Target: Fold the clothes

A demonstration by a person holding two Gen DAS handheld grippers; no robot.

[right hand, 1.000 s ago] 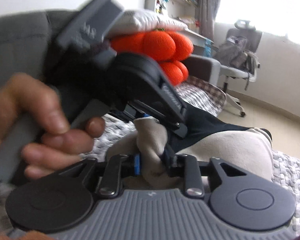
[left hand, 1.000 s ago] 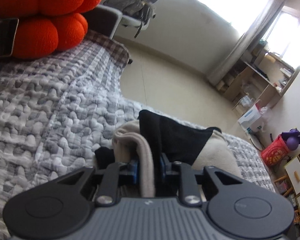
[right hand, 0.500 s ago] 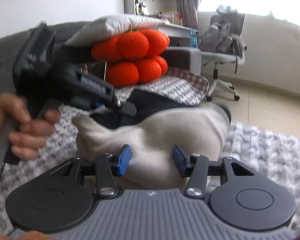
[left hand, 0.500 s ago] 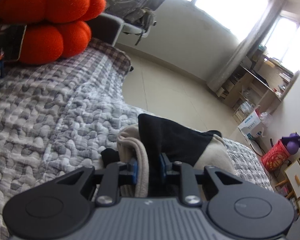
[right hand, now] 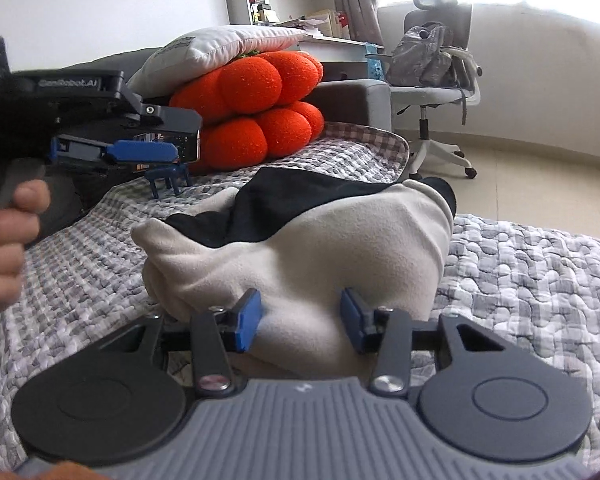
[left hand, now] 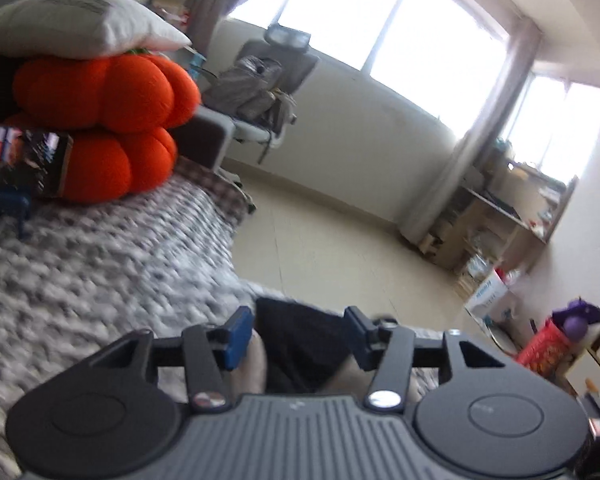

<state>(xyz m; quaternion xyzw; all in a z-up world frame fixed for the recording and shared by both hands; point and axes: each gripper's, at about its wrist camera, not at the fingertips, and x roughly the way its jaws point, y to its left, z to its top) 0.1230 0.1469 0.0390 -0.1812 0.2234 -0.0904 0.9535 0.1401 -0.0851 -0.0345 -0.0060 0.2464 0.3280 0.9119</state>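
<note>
A folded beige and black garment (right hand: pixel 340 240) lies in a bundle on the grey checked quilt (right hand: pixel 520 272). My right gripper (right hand: pixel 300 320) sits low at the bundle's near side. Its jaws are closing with smooth beige fabric between the blue pads, and no pinch shows. My left gripper (left hand: pixel 297 336) hangs above the garment's black part (left hand: pixel 300 356), its jaws opening and holding nothing. In the right wrist view the left gripper (right hand: pixel 179 136) is up at the left, clear of the cloth, held by a hand (right hand: pixel 3 240).
Orange round cushions (right hand: pixel 259 120) under a white pillow (right hand: pixel 219 48) stand at the back of the bed. A small blue stand (right hand: pixel 167 180) with a screen is beside them. An office chair with a backpack (right hand: pixel 432 64) stands on the floor past the bed edge.
The left gripper let go of the garment, opened and lifted away from it. The right gripper released the beige fabric and drew back. The bundle now rests on the quilt.
</note>
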